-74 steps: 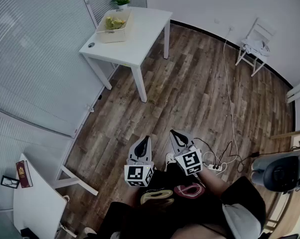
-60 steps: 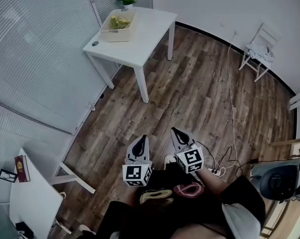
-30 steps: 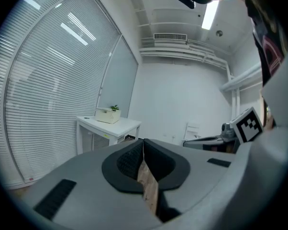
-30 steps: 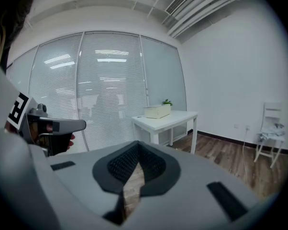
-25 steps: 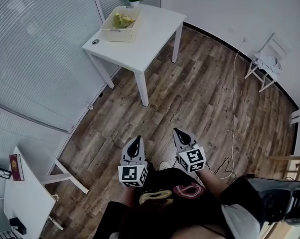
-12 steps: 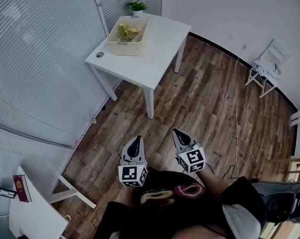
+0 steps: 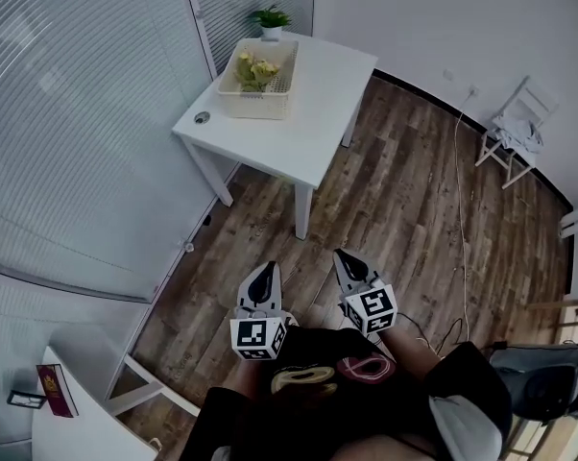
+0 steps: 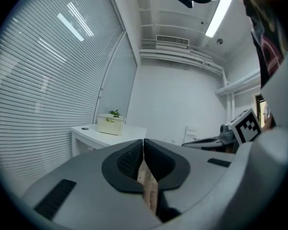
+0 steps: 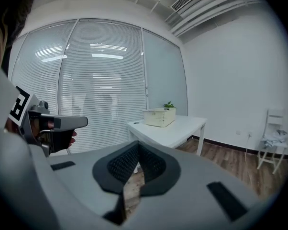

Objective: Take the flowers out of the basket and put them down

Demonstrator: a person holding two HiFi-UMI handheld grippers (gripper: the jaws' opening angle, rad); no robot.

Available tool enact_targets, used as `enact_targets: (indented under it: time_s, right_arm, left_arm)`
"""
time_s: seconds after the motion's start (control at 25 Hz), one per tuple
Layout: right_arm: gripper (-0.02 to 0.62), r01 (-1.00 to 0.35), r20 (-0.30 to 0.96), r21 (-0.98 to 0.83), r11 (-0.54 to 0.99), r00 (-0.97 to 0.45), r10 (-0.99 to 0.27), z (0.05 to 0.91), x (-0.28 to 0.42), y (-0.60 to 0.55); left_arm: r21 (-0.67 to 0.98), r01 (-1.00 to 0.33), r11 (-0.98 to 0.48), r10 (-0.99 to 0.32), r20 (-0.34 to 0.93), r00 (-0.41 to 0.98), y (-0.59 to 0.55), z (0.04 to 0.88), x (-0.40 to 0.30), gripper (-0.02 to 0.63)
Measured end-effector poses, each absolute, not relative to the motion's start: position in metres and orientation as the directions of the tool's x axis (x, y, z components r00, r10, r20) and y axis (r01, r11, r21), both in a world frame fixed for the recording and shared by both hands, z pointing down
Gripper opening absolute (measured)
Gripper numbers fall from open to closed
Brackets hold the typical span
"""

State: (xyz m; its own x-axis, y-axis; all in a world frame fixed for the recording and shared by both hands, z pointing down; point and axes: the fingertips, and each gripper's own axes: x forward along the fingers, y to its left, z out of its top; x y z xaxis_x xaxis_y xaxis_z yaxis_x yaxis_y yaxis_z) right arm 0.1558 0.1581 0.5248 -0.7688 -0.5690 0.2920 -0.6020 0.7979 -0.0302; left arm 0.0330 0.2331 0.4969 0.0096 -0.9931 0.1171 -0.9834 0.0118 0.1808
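The table [image 7: 318, 128] has slid lower in the frame's upper middle, so the person is nearing it. The flowers [image 7: 254, 67] lie untouched in the basket [image 7: 281, 92]. The left gripper [image 7: 266, 271] and right gripper [image 7: 346, 258] are pressed together, empty.

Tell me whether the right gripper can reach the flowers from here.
Probably not yet: the right gripper, shut, hangs well short of the table; the flowers lie in the basket across the floor.

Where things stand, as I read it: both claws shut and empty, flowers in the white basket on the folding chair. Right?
Not the chair: the head view shows the white basket, flowers inside, on the white table. Left claw and right claw are shut and empty.
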Motion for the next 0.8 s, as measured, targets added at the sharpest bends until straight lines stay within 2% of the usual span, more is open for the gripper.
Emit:
enact_targets:
  time_s: [0.36,0.8]
  right_arm:
    - [0.009,-0.642,0.296,-0.023,0.767,-0.737,-0.608,0.528,0.133,0.155]
    - [0.011,-0.665,0.322,-0.064,0.744,-0.719,-0.616,0.536,0.138,0.141]
  left_arm:
    - [0.182,-0.983,-0.035,-0.993,0.108,0.056,0.221,0.494,0.000,0.018]
    - [0.194,-0.980,-0.045,-0.989,0.132,0.071,0.205,0.501,-0.001,0.018]
